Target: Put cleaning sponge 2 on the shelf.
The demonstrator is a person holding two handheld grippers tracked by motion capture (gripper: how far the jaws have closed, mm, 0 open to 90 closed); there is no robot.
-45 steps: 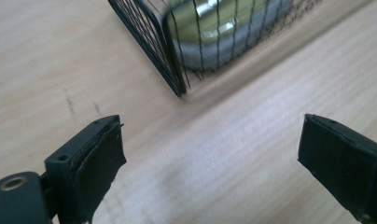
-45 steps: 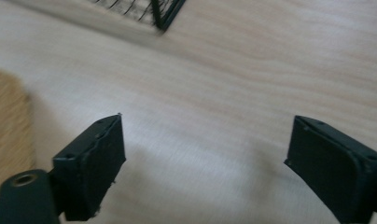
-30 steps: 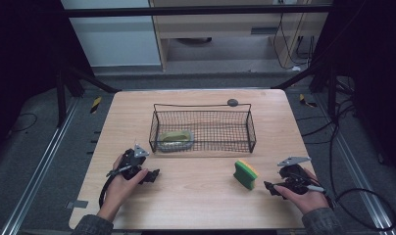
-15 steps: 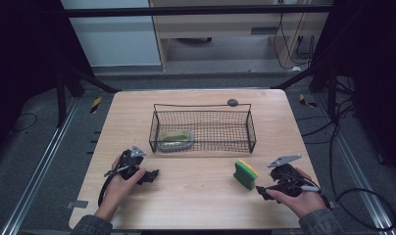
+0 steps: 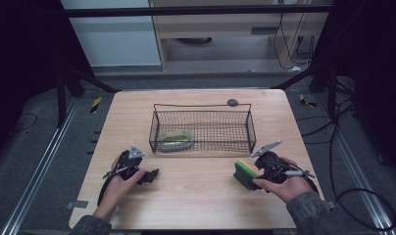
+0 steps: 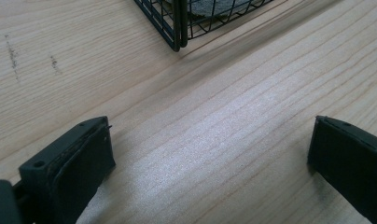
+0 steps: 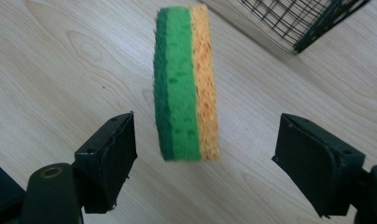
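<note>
One sponge (image 5: 175, 138) is already laid in the basket (image 5: 202, 130), while the second sponge (image 7: 186, 84), at its five o'clock, is framed by the right gripper (image 7: 203, 154), whose wide jaws have just been closing.

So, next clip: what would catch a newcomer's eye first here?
Probably the bright green and orange sponge, standing on edge on the pale wooden table, between the right gripper's open black jaws, which have just been closing and do not touch it. Behind it, mid-table, stands the black wire basket, a greenish pad at its left end.
</note>
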